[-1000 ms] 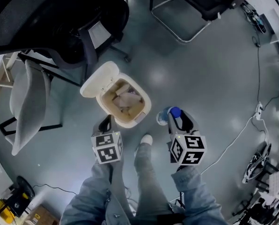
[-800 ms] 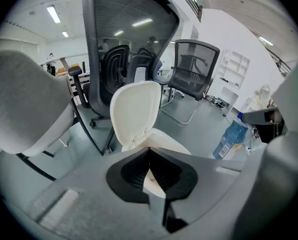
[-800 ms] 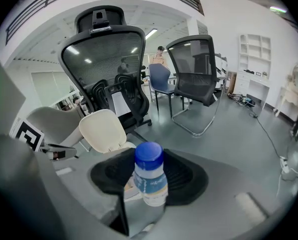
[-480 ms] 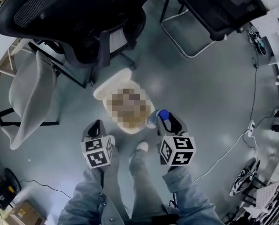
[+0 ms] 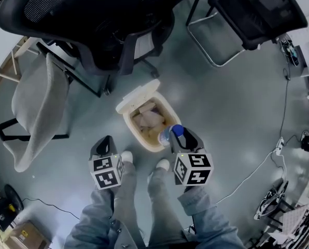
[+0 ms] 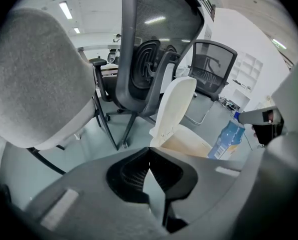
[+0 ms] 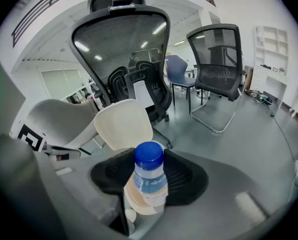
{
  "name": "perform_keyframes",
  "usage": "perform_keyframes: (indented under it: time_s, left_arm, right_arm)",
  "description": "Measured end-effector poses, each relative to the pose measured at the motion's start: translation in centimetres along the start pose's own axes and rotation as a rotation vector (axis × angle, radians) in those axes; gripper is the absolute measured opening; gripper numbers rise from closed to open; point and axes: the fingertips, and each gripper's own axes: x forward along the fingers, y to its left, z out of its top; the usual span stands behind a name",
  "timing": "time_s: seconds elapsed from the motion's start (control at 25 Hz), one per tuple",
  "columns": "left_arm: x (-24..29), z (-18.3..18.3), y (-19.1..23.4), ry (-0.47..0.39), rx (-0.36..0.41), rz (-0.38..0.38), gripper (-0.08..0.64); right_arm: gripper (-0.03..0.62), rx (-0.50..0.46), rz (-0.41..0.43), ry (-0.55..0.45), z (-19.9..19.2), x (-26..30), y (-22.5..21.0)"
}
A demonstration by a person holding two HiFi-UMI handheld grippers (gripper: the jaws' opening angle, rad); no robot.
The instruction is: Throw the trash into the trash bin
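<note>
Gripping a clear bottle (image 7: pixel 150 181) in the right tool (image 5: pixel 180 138), jaws part-way open and pressed against both sides of its body, blue cap uppermost. Holding it at the 4 o'clock rim of the trash bin (image 5: pixel 127 124), overlapping that rim in the head view; in the left gripper view, showing just right of the bin's opening.

Carrying nothing in the left tool (image 6: pixel 149 159): jaws closed together, tips touching, at 8 o'clock of the bin and clear of it.

Standing with both shoes (image 5: pixel 126 157) at 6 o'clock of the bin, close beside it.

Inside the bin: crumpled pale paper (image 5: pixel 149 119). At the bin's 11 o'clock: cream lid (image 5: pixel 136 96), flipped open and standing upright.

Beyond the lid, at 12 o'clock: black mesh office chair (image 5: pixel 92 25). At 9 o'clock: grey shell chair (image 5: pixel 35 113). At 1 o'clock: black sled-base chair (image 5: pixel 248 9). At 4 o'clock: white cable (image 5: pixel 258 160) trailing over the grey floor (image 5: pixel 222 102).
</note>
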Motion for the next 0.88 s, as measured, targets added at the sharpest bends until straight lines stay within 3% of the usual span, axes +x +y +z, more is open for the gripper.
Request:
perform_keyframes:
  time_s: [0.88]
  left_arm:
    - [7.0, -0.3, 2.9, 0.072, 0.026, -0.046, 0.011]
  right_arm:
    - [0.179, 0.038, -0.01, 0.007, -3.3, 10.8, -0.4]
